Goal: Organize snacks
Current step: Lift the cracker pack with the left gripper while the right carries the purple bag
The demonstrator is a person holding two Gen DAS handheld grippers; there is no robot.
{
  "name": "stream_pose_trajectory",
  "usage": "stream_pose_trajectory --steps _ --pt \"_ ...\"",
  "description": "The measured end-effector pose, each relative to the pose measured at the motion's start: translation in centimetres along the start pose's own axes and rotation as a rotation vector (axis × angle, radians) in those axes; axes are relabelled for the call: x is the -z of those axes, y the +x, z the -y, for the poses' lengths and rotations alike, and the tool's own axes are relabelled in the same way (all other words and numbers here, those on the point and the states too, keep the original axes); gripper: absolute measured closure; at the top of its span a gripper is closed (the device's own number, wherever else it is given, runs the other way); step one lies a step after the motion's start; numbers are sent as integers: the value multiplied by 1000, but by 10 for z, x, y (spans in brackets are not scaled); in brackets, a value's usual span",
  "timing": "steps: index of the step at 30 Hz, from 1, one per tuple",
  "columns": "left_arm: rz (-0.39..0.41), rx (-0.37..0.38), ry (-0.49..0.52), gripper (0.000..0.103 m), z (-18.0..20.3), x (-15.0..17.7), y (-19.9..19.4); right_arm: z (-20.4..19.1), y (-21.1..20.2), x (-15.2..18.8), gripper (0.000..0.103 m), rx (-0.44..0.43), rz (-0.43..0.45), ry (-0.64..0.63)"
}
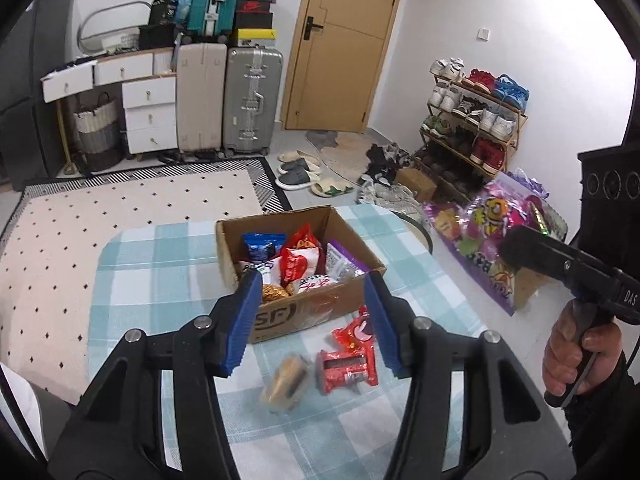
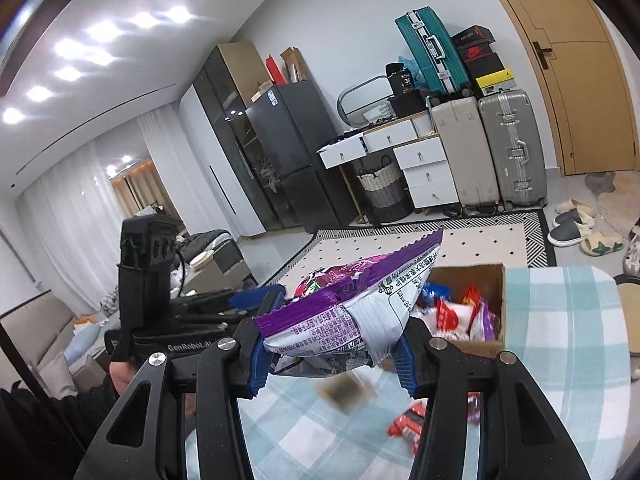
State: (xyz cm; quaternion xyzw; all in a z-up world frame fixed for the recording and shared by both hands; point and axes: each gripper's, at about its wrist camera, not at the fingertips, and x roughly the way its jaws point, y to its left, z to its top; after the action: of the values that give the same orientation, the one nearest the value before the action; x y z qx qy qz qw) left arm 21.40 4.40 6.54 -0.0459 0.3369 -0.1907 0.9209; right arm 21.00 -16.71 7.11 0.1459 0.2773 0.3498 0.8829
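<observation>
Left wrist view: several packets already fill the cardboard box [image 1: 280,312], three remain on the checked surface [image 1: 160,264]; left gripper [image 1: 312,320] jaws apart, empty. Right gripper [image 2: 332,356] jaws clamp a purple snack bag [image 2: 344,312], likely next in.

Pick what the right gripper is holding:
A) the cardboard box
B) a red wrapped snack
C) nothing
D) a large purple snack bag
D: in the right wrist view, the right gripper has its blue pads clamped on a large purple snack bag, lifted above the checked tablecloth.
</observation>
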Motion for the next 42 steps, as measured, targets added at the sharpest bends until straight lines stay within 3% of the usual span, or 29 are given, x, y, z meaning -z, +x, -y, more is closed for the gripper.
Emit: stream_pose_trajectory --steps 3,5,10,14,21,34,36,37,42 --pt "-46 32 -43 56 -7 0 18 11 7 -3 53 -7 -10 42" --pt "-86 3 -38 55 -12 17 29 19 10 6 53 -5 -17 67" --pt "-211 -66 -27 33 -24 80 75 43 18 43 53 9 -45 101" --pt "-314 -88 -41 33 -31 108 118 65 22 70 53 12 -65 163" --pt "-350 -176 87 33 -11 128 173 79 7 98 53 40 -67 173" --pt "-435 -207 128 31 7 137 213 84 -4 109 52 45 -70 179" --pt "-436 -191 111 38 5 138 212 83 -7 107 52 47 -69 177" --pt "-434 -173 103 47 5 138 210 82 -8 106 52 49 -66 176" --pt "-388 -168 120 48 11 141 193 77 -9 104 52 45 -64 166"
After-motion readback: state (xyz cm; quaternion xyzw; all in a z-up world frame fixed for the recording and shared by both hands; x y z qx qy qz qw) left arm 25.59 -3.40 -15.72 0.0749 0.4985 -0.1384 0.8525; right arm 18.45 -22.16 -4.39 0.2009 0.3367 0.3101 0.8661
